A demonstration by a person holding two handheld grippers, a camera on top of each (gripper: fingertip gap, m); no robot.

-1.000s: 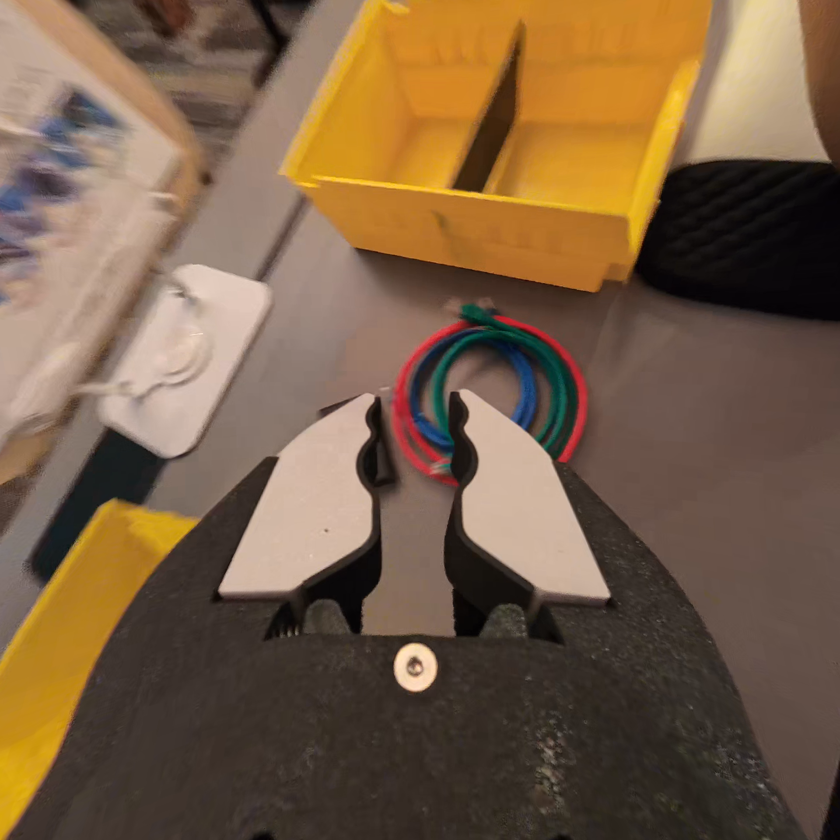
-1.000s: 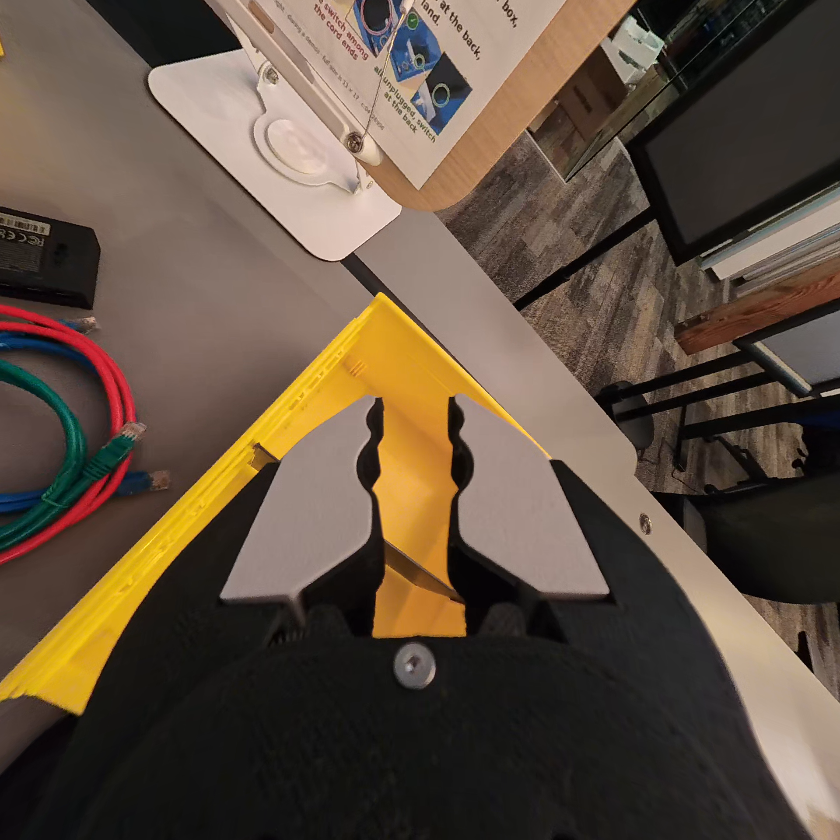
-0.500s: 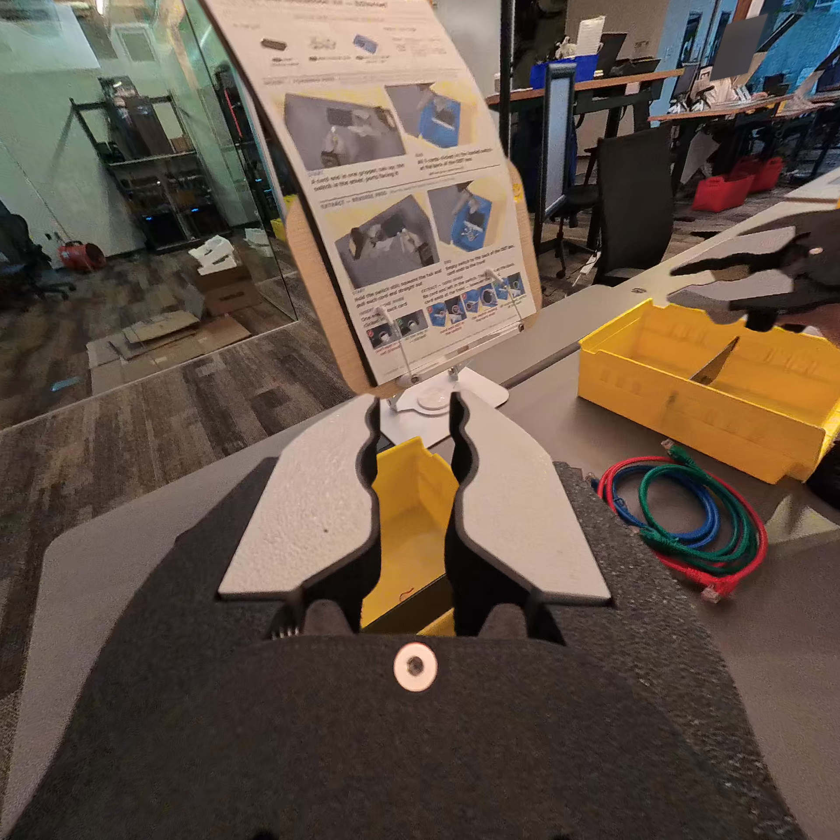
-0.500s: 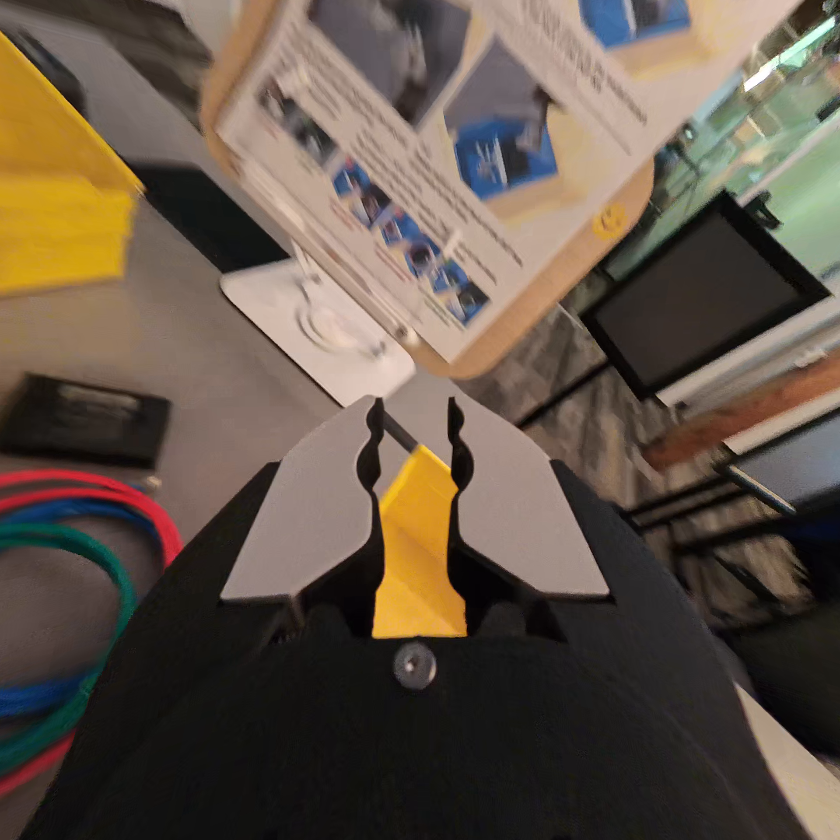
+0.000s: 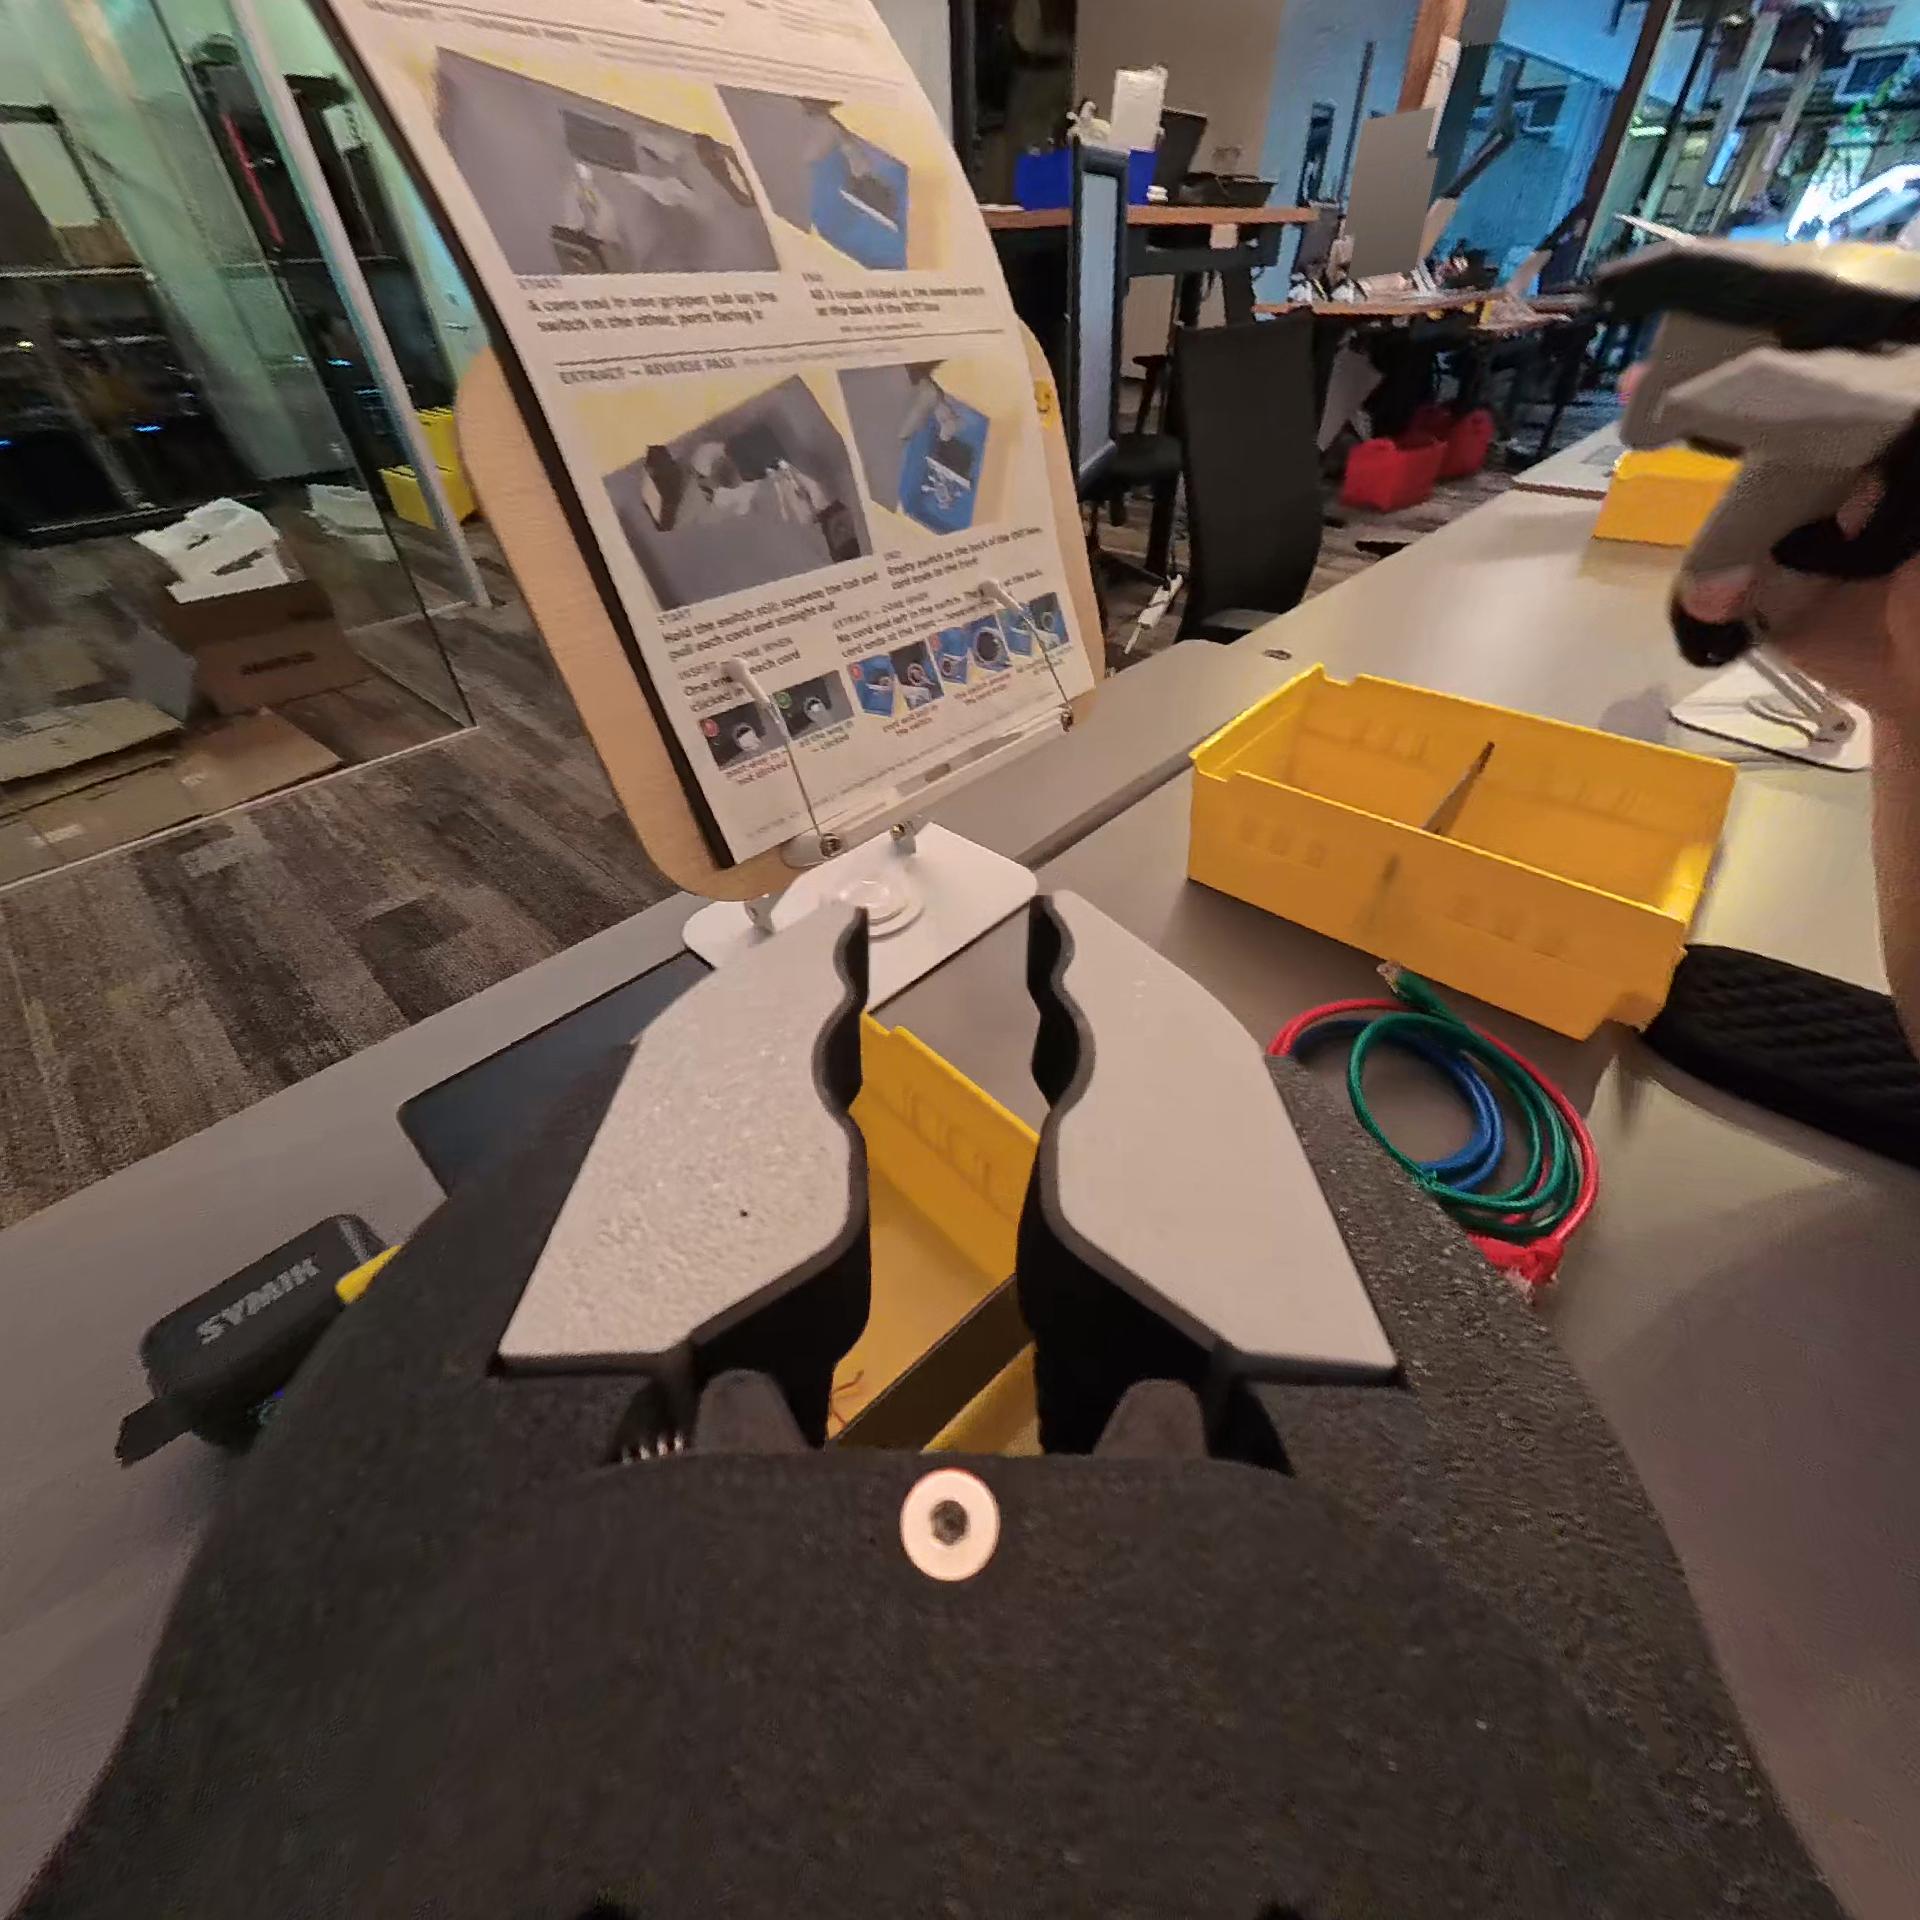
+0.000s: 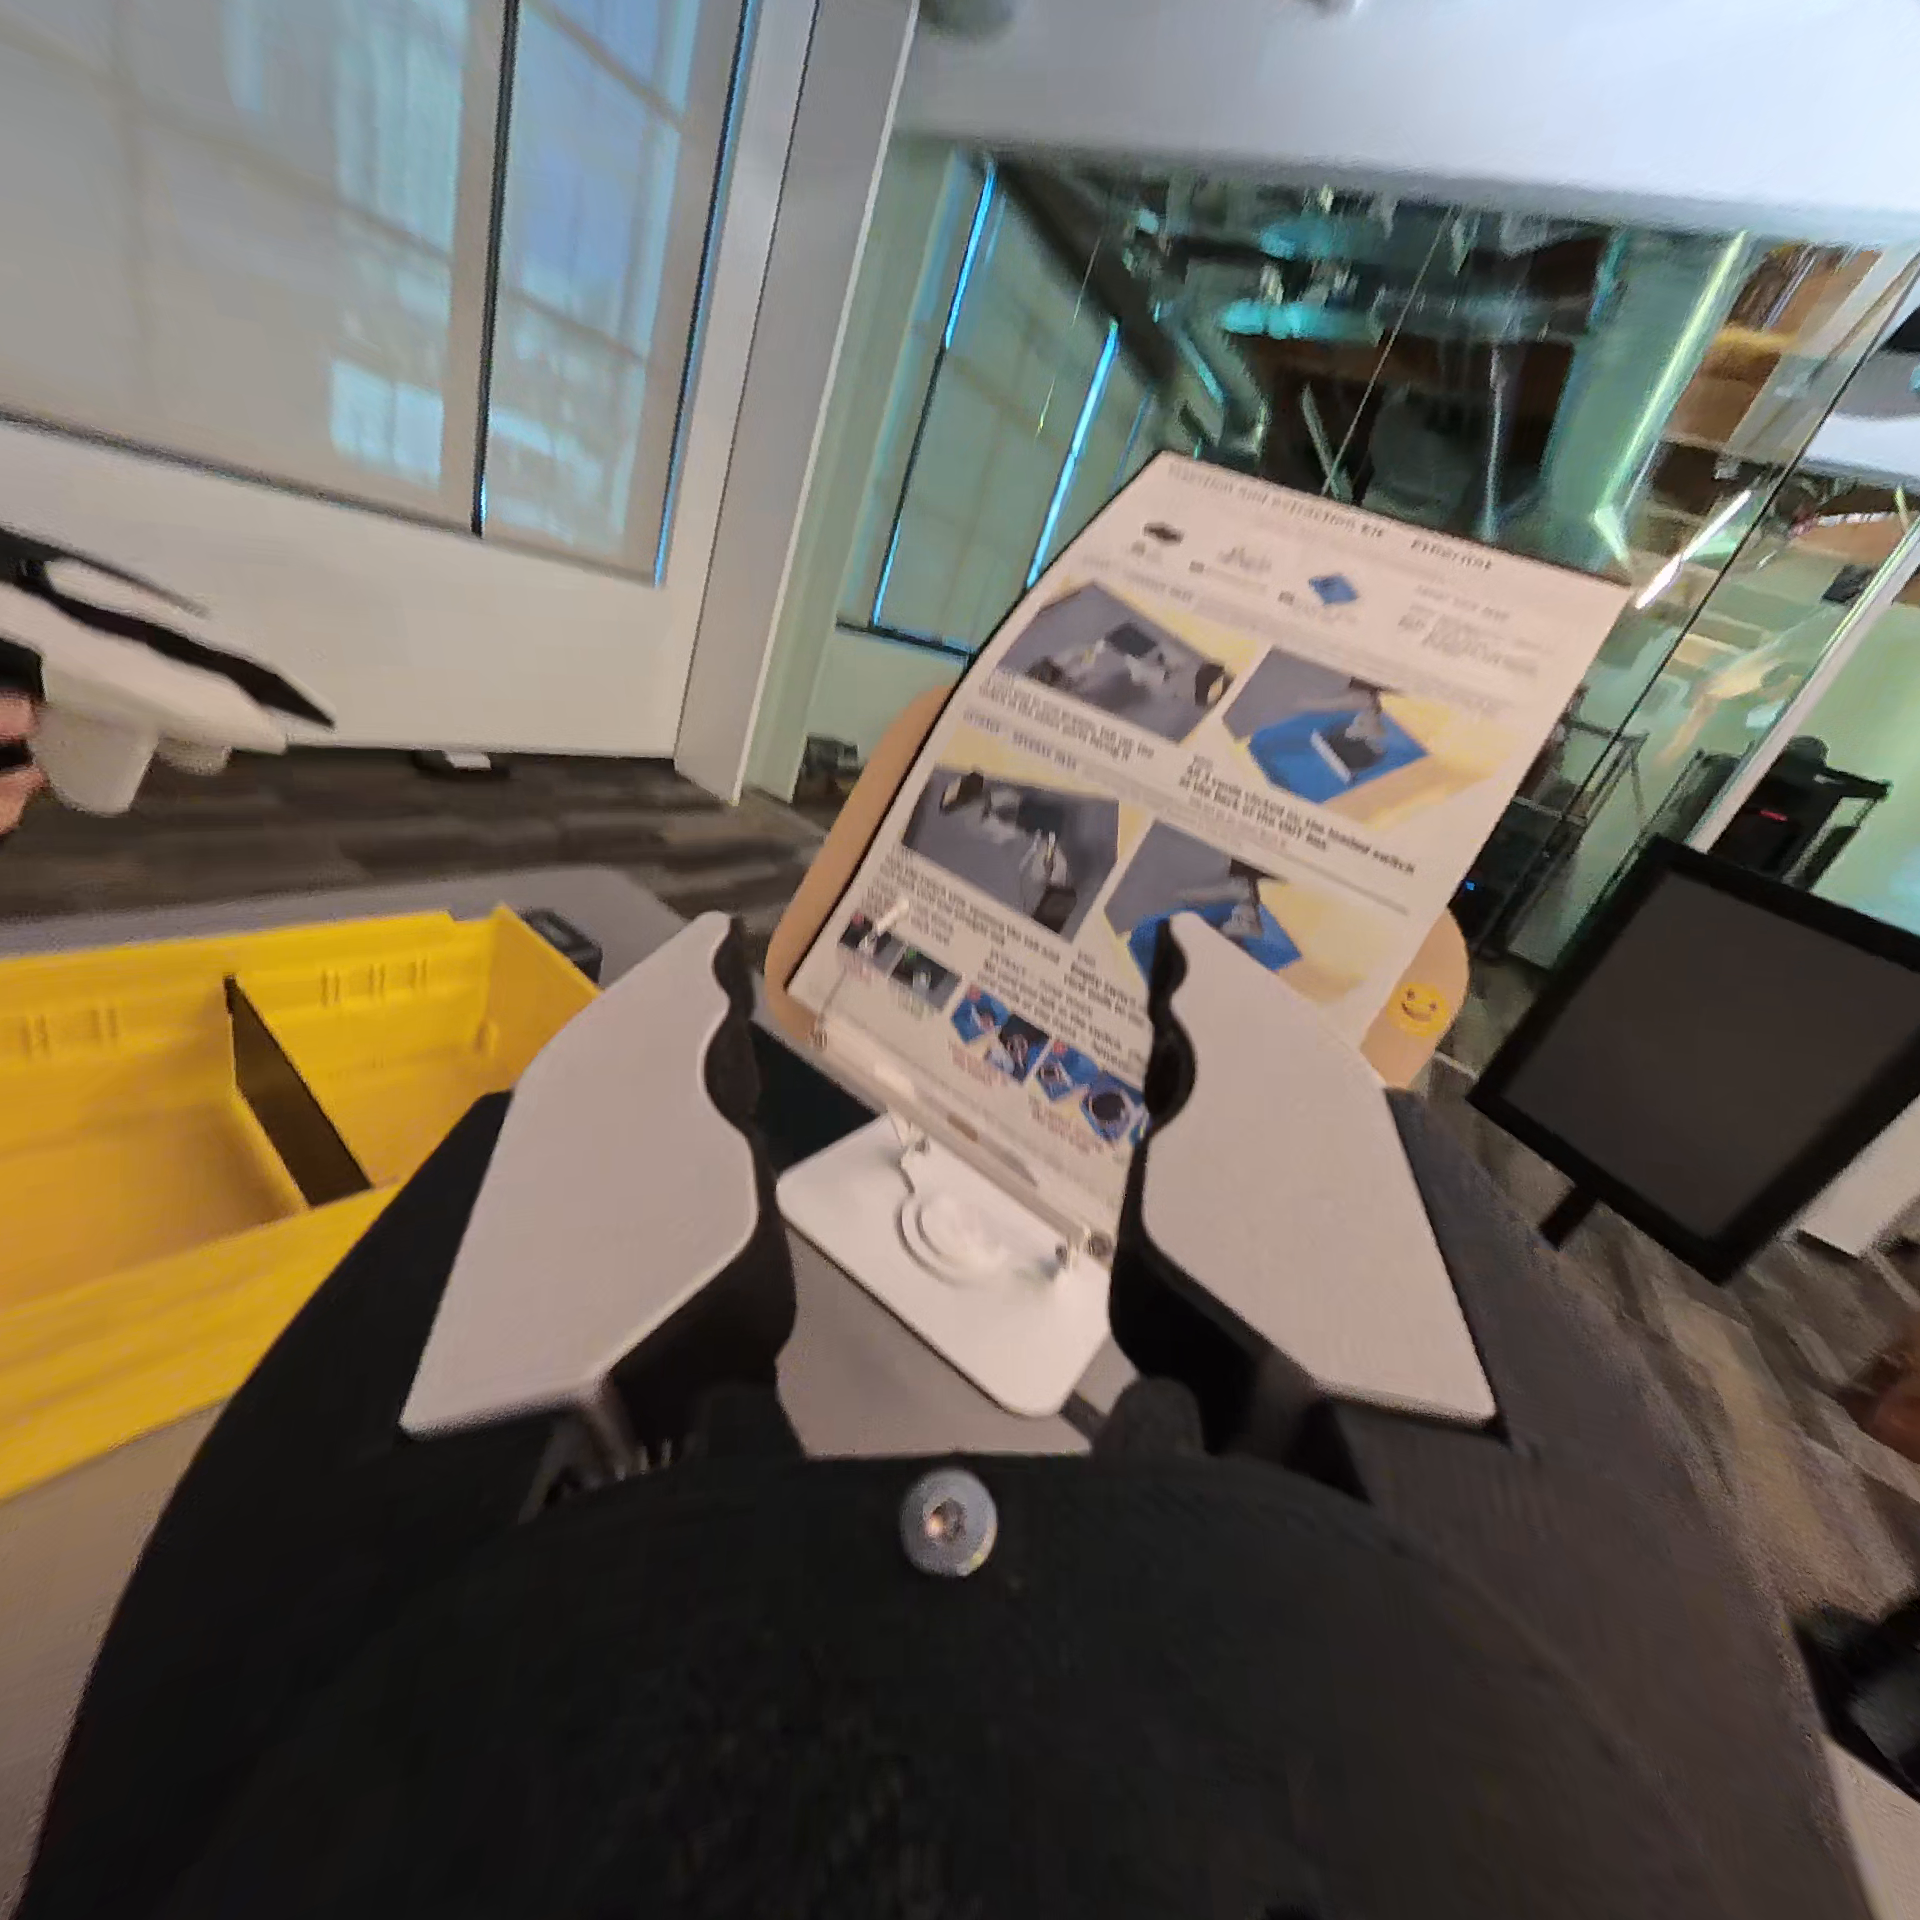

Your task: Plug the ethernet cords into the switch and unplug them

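Note:
A coil of red, green and blue ethernet cords (image 5: 1455,1132) lies on the grey table (image 5: 1714,1351), right of my left gripper. My left gripper (image 5: 948,925) is open and empty, held above a yellow bin (image 5: 935,1132) near the table's left end. My right gripper (image 6: 951,935) is open wide and empty, raised above the table and facing the instruction board. It also shows blurred in the left wrist view (image 5: 1683,364), held by a hand at the upper right. The left gripper shows blurred in the right wrist view (image 6: 135,675). The switch is not visible in either view.
An instruction board (image 5: 769,447) on a white stand (image 5: 935,894) stands at the table's far edge. A second yellow bin with a black divider (image 5: 1455,831) sits behind the cords. A black quilted pad (image 5: 1787,1039) lies to its right, and a small black box (image 5: 249,1320) to my left.
The left gripper tilted up from looking down at the cords to facing the board. The right gripper rose from the yellow bin, swung toward the board and opened wider.

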